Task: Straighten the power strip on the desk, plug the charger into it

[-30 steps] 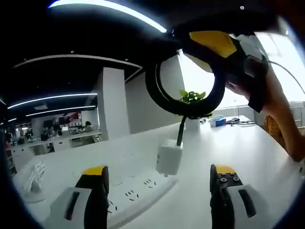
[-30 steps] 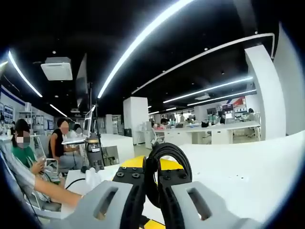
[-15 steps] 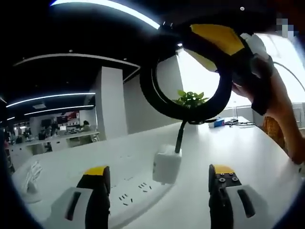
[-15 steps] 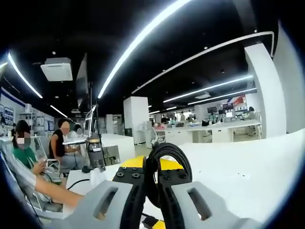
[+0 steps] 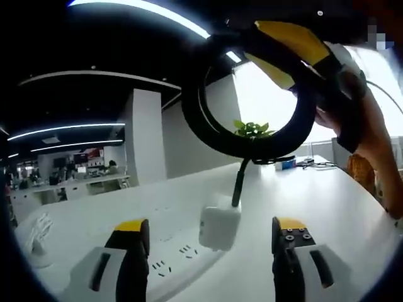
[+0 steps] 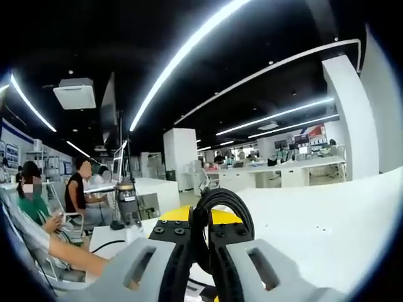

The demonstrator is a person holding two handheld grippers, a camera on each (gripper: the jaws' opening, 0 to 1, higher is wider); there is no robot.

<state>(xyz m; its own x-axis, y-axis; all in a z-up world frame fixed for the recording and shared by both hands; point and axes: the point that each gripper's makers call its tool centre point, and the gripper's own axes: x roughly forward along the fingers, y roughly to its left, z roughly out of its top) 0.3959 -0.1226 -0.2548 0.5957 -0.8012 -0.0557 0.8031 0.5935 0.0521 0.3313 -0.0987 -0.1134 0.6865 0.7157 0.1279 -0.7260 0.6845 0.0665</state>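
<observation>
1. Since the earlier frames the black cable (image 5: 208, 129) loop in the left gripper view sits larger and a little further left, and the charger (image 5: 218, 226) has slid slightly left and down; the right gripper view is almost unchanged.
2. In the left gripper view the left gripper (image 5: 204, 242) points along the white worktop (image 5: 327, 201), its two fingers (image 5: 132, 251) spread wide with nothing between them.
3. The white charger is a small block standing on the white power strip (image 5: 167, 267); whether its pins are fully seated cannot be told.
4. The power strip lies flat on the worktop, running from the charger toward the lower left, with several sockets showing between the left gripper's fingers.
5. A stiff black lead rises from the top of the charger and joins the cable loop above it.
6. The right gripper (image 5: 315, 56), black with yellow panels, comes in from the upper right of the left gripper view and holds that loop up above the worktop; a person's hand (image 5: 362, 135) grips it.
7. A small green plant (image 5: 252, 129) shows through the loop, further back on the worktop.
8. In the right gripper view the right gripper (image 6: 201, 242) has its fingers (image 6: 176, 251) pressed together on the cable (image 6: 227, 207), which arches up out of them.
9. Beyond, people sit at desks at the left of that view, and long ceiling lights cross an open office.
</observation>
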